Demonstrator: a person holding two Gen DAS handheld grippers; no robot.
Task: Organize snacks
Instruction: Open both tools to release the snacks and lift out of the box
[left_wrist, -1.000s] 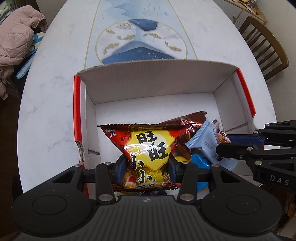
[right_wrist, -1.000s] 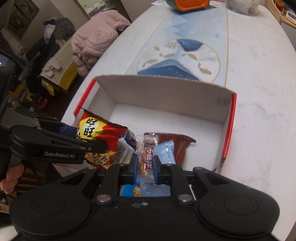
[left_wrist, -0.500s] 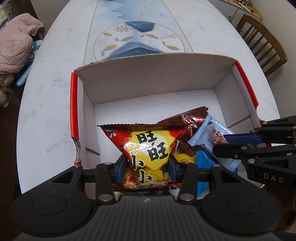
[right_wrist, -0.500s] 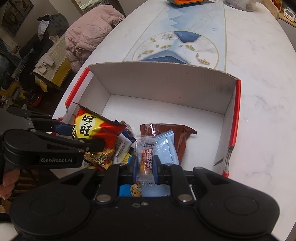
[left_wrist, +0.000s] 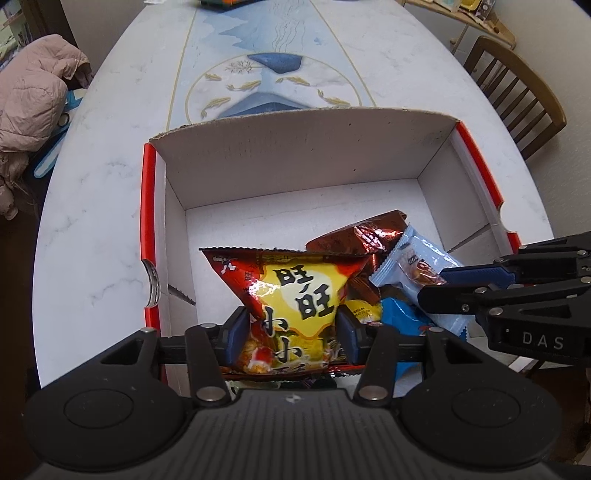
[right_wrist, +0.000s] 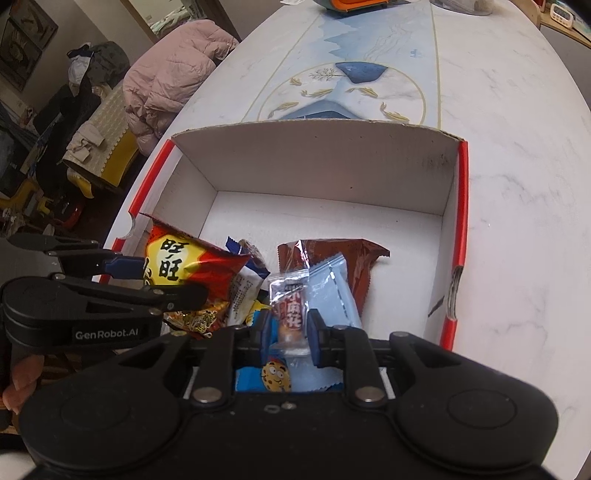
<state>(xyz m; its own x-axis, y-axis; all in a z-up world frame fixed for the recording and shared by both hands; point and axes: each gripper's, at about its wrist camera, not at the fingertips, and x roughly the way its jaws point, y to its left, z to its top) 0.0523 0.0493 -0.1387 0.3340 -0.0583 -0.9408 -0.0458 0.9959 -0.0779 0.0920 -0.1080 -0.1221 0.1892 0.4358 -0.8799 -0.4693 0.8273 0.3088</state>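
Note:
A white cardboard box with red rims stands open on the marble table; it also shows in the right wrist view. My left gripper is shut on a red and yellow snack bag held over the box's near left part. My right gripper is shut on a small clear packet with red print, with a light blue packet beside it. A brown wrapper and a blue cookie packet lie in the box.
A wooden chair stands right of the table. A pink jacket lies on furniture to the left. An orange object sits at the table's far end. The box's far half shows bare white floor.
Both grippers have moved forward over the box with their snacks, so the box looks nearer and larger. Both grips are unchanged.

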